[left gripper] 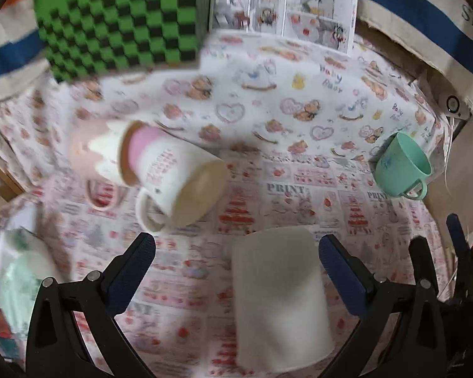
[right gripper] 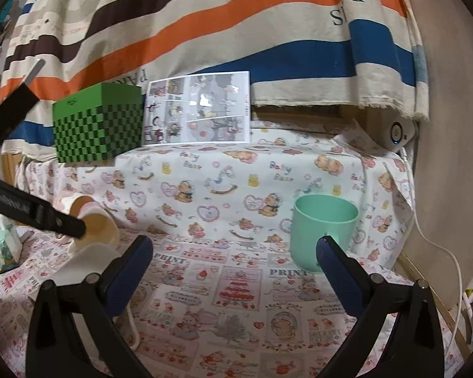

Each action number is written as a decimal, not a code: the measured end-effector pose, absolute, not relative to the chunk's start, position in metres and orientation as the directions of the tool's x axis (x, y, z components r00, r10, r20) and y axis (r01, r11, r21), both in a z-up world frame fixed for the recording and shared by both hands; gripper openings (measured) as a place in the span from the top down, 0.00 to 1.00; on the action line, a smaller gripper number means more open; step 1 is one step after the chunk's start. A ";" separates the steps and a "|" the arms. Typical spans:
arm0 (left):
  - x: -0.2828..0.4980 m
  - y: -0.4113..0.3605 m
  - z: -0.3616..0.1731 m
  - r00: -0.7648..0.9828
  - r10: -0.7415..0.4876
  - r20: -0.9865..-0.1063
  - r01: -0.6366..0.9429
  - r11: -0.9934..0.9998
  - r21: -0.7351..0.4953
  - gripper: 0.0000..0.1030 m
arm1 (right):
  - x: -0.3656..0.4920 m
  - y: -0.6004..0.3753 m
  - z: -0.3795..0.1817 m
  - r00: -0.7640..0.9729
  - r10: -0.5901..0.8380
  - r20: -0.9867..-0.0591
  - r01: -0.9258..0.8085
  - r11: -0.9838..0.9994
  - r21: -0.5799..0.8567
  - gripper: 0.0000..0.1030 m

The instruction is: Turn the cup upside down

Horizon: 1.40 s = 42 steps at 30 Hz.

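Cups share the patterned tablecloth (left gripper: 299, 100) in my left wrist view. A white cup with pink lettering (left gripper: 173, 179) lies tipped on its side, mouth toward me, blurred; something pale behind it I cannot make out. A white, soft-looking cylinder (left gripper: 277, 283) stands between my fingers, nearer the right one, though I cannot tell if they touch it. My left gripper (left gripper: 236, 252) is spread wide and holds nothing. A mint-green plastic cup with a handle (left gripper: 402, 167) sits far right, apparently upright.

My right wrist view shows the mint-green cup (right gripper: 323, 230) clearly upright, mouth open upward, just beyond my right finger. My right gripper (right gripper: 235, 252) also gapes wide, empty. Only here do I see the left tool's dark finger (right gripper: 47, 217) crossing in front of the tipped white cup (right gripper: 96, 223), and the green checkered box (right gripper: 97, 126) sharply.

I judge the green cup is next: centre it between the fingers, close on the wall below the rim, lift clear, then roll the wrist fully before setting it down.
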<state>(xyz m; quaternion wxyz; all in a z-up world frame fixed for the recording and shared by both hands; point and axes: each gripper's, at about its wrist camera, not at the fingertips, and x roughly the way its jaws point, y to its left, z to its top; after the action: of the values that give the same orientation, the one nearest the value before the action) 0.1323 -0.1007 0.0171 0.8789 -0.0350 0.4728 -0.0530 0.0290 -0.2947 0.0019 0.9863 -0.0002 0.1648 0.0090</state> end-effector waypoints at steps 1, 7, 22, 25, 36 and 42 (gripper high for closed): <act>0.135 -0.102 0.014 0.537 -0.128 -0.834 0.049 0.992 -0.120 0.00 | 0.029 -0.295 0.002 0.946 0.013 -0.325 -0.013 1.000 0.002 0.00; 0.154 -0.116 -0.011 0.368 -0.236 -0.899 0.073 0.972 -0.225 0.00 | 0.029 -0.296 0.002 0.945 -0.016 -0.328 0.016 1.000 -0.001 0.00; 0.164 -0.121 -0.043 0.231 -0.337 -0.913 0.055 0.941 -0.334 0.26 | 0.032 -0.301 0.000 0.937 -0.040 -0.348 0.049 0.999 0.015 0.00; 0.156 -0.113 -0.029 0.272 -0.350 -0.896 0.063 0.936 -0.347 0.26 | 0.032 -0.301 0.000 0.937 -0.040 -0.346 0.047 0.999 0.012 0.00; 0.103 -0.096 0.049 0.556 -0.256 -0.791 0.172 0.966 -0.192 0.26 | 0.032 -0.300 0.001 0.938 -0.039 -0.344 0.045 0.999 0.008 0.00; 0.091 -0.095 0.056 0.658 -0.135 -0.741 0.169 0.985 -0.029 0.26 | 0.031 -0.299 0.001 0.939 -0.040 -0.342 0.044 0.999 0.005 0.00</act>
<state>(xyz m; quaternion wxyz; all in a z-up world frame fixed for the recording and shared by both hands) 0.0914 -0.0954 0.0563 0.9103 0.0212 0.4049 -0.0834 0.0308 -0.2990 0.0009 0.9845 0.0065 0.1737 -0.0213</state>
